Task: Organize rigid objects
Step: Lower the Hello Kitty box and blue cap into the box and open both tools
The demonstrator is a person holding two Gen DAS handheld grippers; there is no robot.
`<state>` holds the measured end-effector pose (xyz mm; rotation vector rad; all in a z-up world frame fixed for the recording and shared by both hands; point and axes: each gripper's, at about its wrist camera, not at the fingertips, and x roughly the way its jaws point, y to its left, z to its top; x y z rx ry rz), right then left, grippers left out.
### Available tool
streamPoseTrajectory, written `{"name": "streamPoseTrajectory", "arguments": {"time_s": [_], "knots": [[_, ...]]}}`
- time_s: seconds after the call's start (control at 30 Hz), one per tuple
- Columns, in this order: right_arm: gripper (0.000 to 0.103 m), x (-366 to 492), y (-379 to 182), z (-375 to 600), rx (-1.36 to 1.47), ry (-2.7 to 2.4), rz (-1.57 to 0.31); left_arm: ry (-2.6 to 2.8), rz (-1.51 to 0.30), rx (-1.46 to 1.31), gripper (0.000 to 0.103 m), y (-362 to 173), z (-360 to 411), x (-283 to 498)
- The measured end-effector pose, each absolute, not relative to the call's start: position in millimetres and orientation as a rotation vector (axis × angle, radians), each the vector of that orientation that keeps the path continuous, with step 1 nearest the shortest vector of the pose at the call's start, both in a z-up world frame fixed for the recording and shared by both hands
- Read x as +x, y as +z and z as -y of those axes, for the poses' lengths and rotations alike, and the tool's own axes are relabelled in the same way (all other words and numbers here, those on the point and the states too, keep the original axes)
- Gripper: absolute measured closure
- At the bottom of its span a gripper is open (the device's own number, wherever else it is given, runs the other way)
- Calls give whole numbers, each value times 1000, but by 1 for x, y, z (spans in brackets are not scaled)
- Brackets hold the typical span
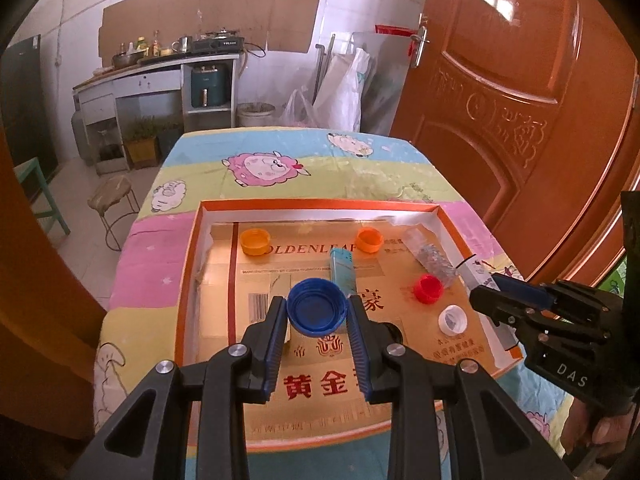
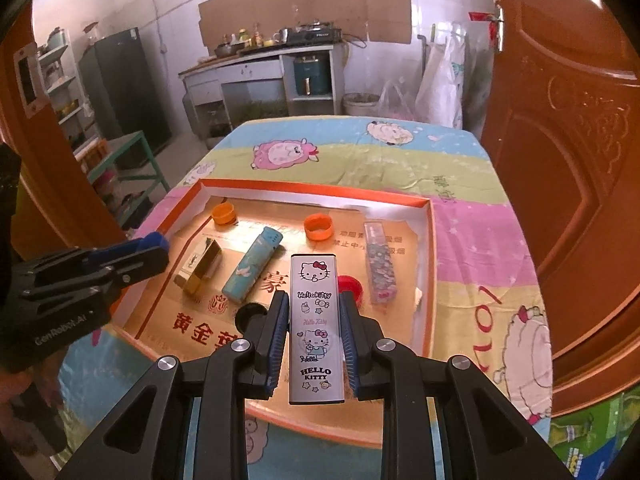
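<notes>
left gripper clamps blue cap, open side up, above near-left of orange-rimmed tray | right gripper clamps Hello Kitty case, long axis along fingers, pointing away over tray's near edge | teal lighter lies just left of case

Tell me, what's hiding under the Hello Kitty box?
The Hello Kitty box, in the right tongs, hangs over the tray. A red cap peeks out; the tray floor beneath is covered.
</notes>
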<state>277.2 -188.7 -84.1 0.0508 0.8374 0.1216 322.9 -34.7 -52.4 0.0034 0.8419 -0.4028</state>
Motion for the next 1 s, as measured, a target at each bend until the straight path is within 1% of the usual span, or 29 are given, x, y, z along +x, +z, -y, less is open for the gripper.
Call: {"name": "streamPoseTrajectory", "arguments": {"time_s": [0.57, 1.0], "knots": [[77, 324, -120, 174, 45, 166, -916, -412, -945, 30, 72, -96, 40, 341], [77, 334, -131, 167, 34, 179, -938, -474, -961, 74, 72, -100, 54, 323]]}}
